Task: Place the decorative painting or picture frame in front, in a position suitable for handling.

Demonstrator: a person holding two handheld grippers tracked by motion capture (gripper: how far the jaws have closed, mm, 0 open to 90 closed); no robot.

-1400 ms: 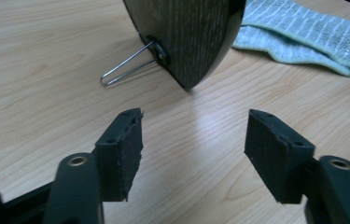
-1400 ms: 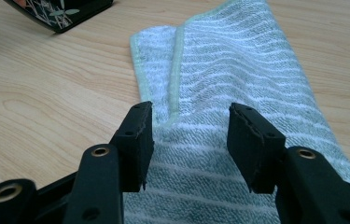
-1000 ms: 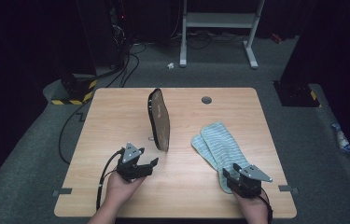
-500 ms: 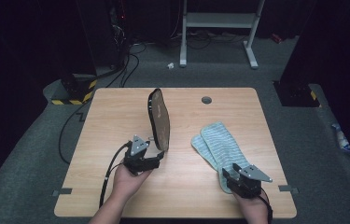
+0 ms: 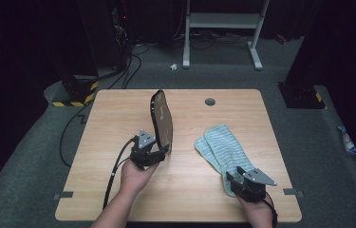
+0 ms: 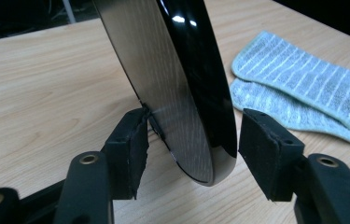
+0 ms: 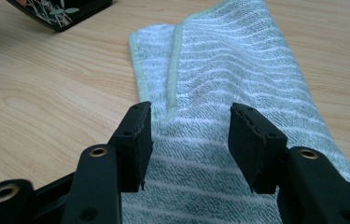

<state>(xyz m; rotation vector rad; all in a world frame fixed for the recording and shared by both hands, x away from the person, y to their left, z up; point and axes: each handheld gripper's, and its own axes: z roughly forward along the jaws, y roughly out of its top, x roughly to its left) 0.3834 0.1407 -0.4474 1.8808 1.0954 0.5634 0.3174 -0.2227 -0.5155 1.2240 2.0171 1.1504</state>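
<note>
The left gripper (image 5: 163, 151) has just been closing around the standing black plate (image 6: 182, 88) to steady it. The right gripper (image 7: 189, 144) waits, apart, over the towel (image 7: 238, 70).

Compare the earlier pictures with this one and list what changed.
The left gripper moved up the table to the upright black tray; its jaws have just been closing around the tray's lower edge, with a gap still at one pad. The right gripper, open over the striped towel, and the towel stayed put.
</note>
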